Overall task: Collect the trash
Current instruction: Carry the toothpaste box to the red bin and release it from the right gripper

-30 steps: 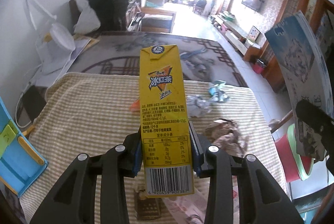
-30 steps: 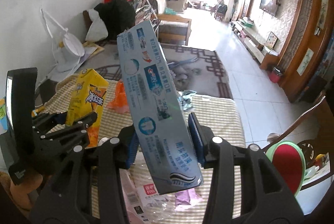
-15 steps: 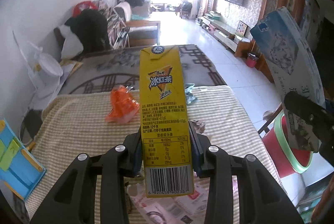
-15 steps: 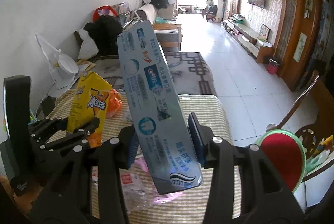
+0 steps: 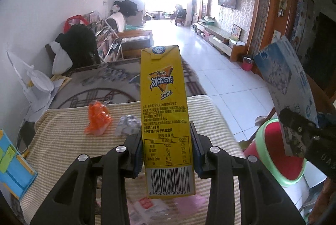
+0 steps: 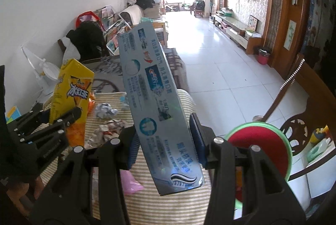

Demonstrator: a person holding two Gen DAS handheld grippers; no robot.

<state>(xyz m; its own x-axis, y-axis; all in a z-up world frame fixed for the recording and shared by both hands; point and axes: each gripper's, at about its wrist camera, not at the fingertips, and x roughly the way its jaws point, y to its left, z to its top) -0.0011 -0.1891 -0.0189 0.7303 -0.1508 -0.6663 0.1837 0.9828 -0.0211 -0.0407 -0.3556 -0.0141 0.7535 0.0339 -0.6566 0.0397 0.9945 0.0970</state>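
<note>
Two claws, each carrying one piece of trash above a striped table (image 5: pixel 63 130). The left claw (image 5: pixel 167 151) is clamped on an upright yellow drink carton (image 5: pixel 164 111), its blue pads pressing both narrow sides just above the barcode. The right claw (image 6: pixel 163 141) is closed on a long blue toothpaste box (image 6: pixel 153 103), which leans to the left in its grip; its right pad appears to sit slightly off the box edge, so the hold may be lighter there. Compared with a second ago, both views have swung toward the right edge of the table: the red bin (image 6: pixel 262 147) with its green rim, then only at the frame border, now sits close beside the right claw and nearer the left one (image 5: pixel 279 153). This suggests both items are being carried to the bin for dropping, a step not yet done. Count of things visible: one carton and one box held; on the table, one orange wrapper (image 5: pixel 97 120), one crumpled silver wrapper (image 5: pixel 128 125), one brownish crumpled wrapper (image 6: pixel 109 131), one pink scrap (image 6: pixel 130 183) near the table's front edge, and printed plastic packaging partly hidden below the left claw, number unclear. One bin. One blue folder (image 5: pixel 12 168) lies at the table's left edge and is probably not trash.
</note>
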